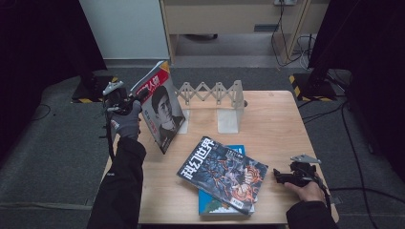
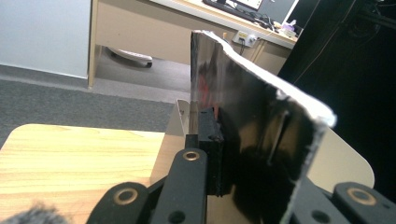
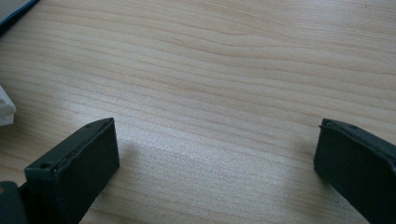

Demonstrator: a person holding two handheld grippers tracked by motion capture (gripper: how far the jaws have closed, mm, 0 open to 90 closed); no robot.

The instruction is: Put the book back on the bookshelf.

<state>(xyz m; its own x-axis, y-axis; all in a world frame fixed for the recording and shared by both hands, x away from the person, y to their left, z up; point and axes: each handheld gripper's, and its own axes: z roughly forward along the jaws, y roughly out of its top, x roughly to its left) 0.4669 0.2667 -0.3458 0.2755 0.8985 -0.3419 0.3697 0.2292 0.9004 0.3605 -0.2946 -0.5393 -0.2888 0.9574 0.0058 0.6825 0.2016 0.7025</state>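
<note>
The table (image 1: 282, 124) is pale wood with a clear grain, standing on grey carpet, with dark curtains to both sides, a white panel and a light wooden desk behind, and cables trailing across the floor; yellow-and-black hazard tape marks the feet of stands at the far corners. At the back of the table stands a white expanding rack (image 1: 215, 95) with a lattice top and flat upright dividers. The left gripper (image 1: 128, 102), held in a gloved hand above the table's left edge, pinches a magazine (image 1: 160, 107) by its edge and holds it upright and tilted just in front of the rack's left end; its cover has a red band with white Chinese characters at the top and a black-and-white portrait below. In the left gripper view the jaws press on the glossy magazine (image 2: 252, 126), with a white divider just behind it. Near the front of the table a second magazine (image 1: 224, 174), dark, with large white Chinese characters and orange artwork, lies askew on a blue book (image 1: 219, 207). The right gripper (image 1: 282, 177) rests on the table near the right edge, well apart from the stack, its jaws spread wide over bare wood.
</note>
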